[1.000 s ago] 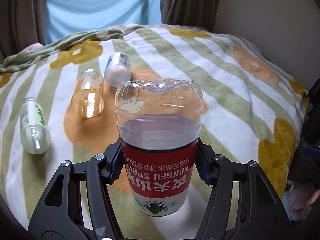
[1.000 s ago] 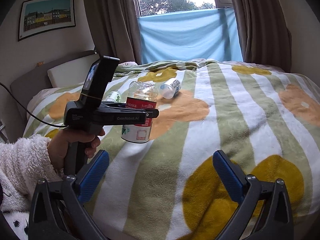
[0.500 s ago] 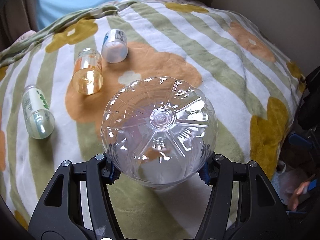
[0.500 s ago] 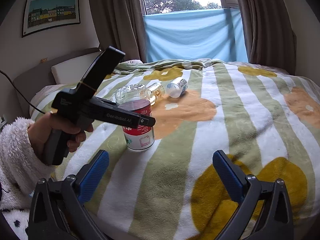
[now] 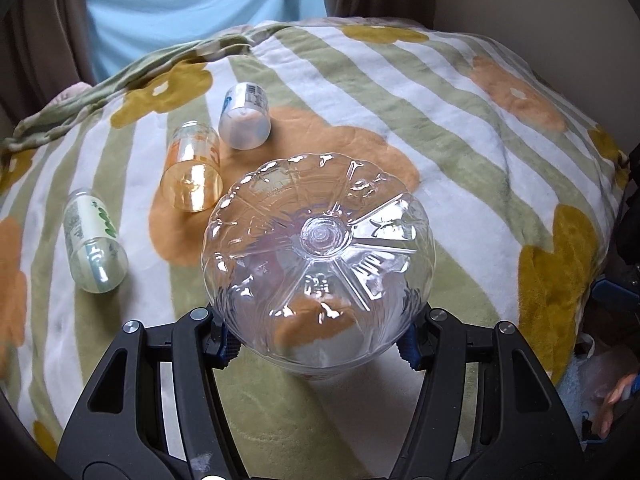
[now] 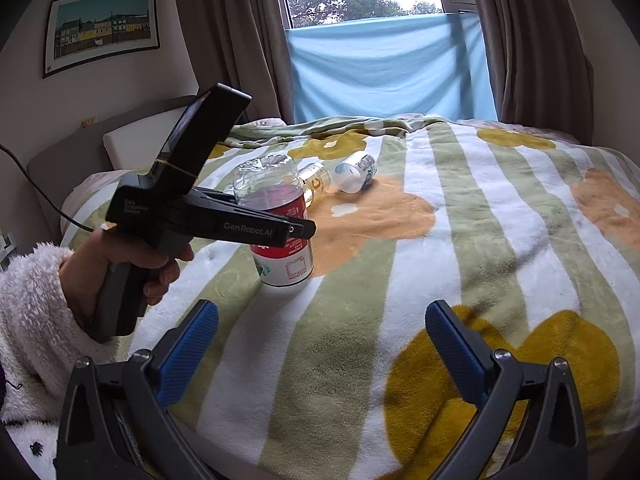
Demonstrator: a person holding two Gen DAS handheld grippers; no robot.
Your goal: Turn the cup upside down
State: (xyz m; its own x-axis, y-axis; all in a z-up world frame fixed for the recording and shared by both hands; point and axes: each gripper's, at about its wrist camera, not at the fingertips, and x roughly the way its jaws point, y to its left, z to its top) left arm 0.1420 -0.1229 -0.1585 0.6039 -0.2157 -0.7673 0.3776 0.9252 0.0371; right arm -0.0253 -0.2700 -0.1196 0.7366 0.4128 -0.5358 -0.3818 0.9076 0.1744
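Observation:
The cup (image 5: 318, 260) is a cut clear plastic bottle with a red label. It stands upside down on the blanket, its ribbed base facing up; it also shows in the right wrist view (image 6: 280, 224). My left gripper (image 5: 318, 344) is shut on the cup's sides, and in the right wrist view (image 6: 296, 232) a hand in a fleecy sleeve holds it. My right gripper (image 6: 322, 340) is open and empty, low over the near part of the bed, apart from the cup.
Three other cups lie on their sides on the striped flower blanket (image 5: 460, 128): an orange one (image 5: 192, 176), a white one (image 5: 244, 120), a pale green one (image 5: 94, 246). Curtains and a blue cloth (image 6: 384, 68) stand beyond the bed. A headboard (image 6: 60, 152) is at left.
The left gripper has lowered the upside-down cup until its open end rests on the blanket, and tilted so that I now look down on its base. The right gripper stayed still.

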